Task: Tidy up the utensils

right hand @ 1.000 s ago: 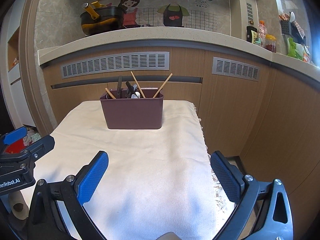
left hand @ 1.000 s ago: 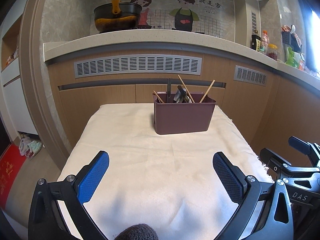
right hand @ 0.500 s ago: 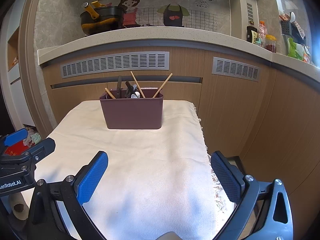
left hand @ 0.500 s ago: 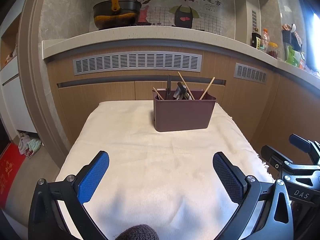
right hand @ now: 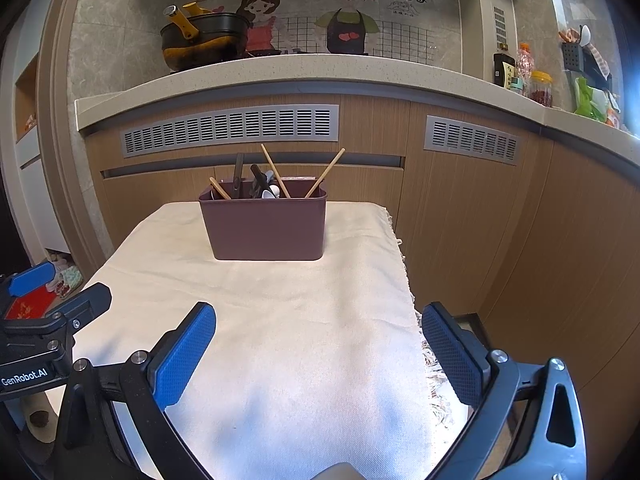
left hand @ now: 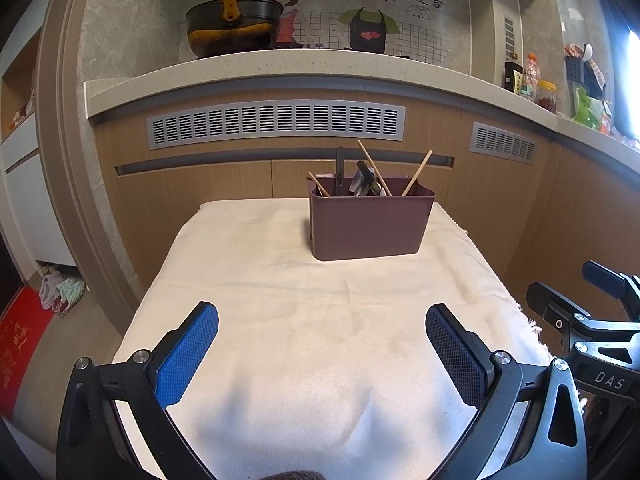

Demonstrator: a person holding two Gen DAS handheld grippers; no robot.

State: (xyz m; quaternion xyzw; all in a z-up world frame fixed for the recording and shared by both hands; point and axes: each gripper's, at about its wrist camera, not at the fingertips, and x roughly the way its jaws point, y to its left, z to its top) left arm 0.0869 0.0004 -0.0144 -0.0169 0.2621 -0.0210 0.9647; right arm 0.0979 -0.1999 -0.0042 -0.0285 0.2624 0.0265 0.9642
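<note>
Slightly lowered since a second ago, the left gripper (left hand: 322, 344) and right gripper (right hand: 319, 342) are held spread wide and empty over the cream cloth (left hand: 320, 320). Utensils (left hand: 370, 178) stand in the maroon caddy (left hand: 370, 226) at the cloth's far end. Only in the right wrist view is a white spoon (right hand: 273, 191) seen among them.

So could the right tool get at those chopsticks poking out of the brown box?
Probably yes. The right tool is open and empty, and only bare cloth lies between it and the brown box. The chopsticks stick up above the rim, though other utensils crowd them.
</note>
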